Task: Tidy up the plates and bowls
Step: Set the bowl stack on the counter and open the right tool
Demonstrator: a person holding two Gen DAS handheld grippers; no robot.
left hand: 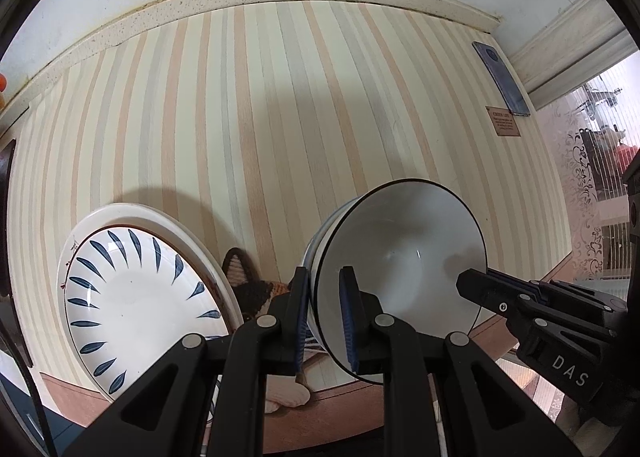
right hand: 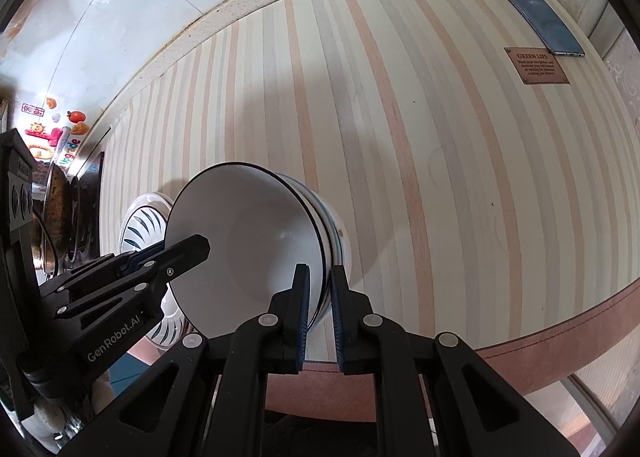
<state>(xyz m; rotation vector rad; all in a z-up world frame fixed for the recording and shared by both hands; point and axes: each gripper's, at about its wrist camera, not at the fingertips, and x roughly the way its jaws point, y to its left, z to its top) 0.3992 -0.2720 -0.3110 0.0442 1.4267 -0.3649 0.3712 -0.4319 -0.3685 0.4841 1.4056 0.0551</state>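
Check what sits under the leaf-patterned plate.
The leaf-patterned plate lies on a larger cream plate, whose rim shows around it. Whatever lies beneath that is covered. The table is striped.

White bowls (left hand: 400,257), nested and tilted, beside stacked leaf-patterned plates (left hand: 132,305)

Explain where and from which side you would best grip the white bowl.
Grip the bowl by its thin dark rim, coming in at the edge, one finger inside and one outside. Both the left gripper and right gripper pinch it so.
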